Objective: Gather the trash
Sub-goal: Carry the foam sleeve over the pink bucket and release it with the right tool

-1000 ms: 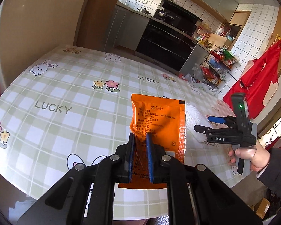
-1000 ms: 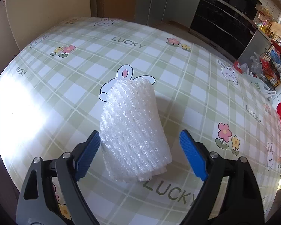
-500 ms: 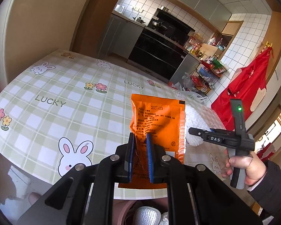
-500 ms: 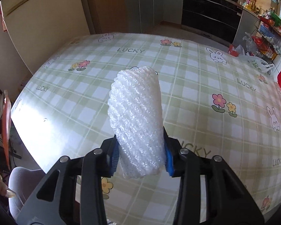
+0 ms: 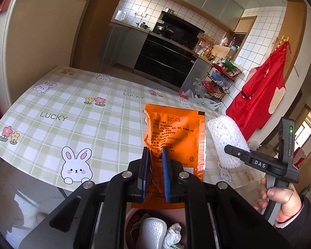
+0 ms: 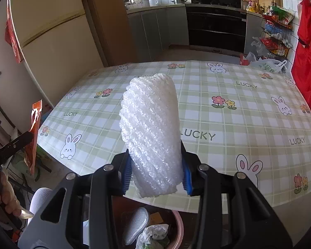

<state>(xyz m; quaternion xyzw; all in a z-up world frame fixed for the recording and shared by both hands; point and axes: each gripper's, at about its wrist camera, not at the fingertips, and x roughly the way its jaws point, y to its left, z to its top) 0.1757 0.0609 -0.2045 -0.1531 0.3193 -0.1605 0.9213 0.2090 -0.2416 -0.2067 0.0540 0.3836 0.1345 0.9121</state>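
Home kitchen-dining room, as far as we can tell. We see a built-in black oven and range hood [image 5: 174, 39] with pots on the stove, grey cabinets [image 6: 155, 29], white wall tiles, a cream fridge [image 6: 58, 47], a wire rack [image 5: 221, 78] crammed with groceries, a red apron [image 5: 257, 91] on a hook. Table [image 5: 76, 112] has a bunny "LUCKY" checked cloth. Domestic clutter, not commercial.

"LUCKY" printed repeatedly on the green-and-white checked vinyl tablecloth [image 5: 51, 112], "DAS" in white on the black right handheld gripper [image 5: 236, 154], date-like digits, only partly legible, on the orange foil packet [image 5: 174, 132]
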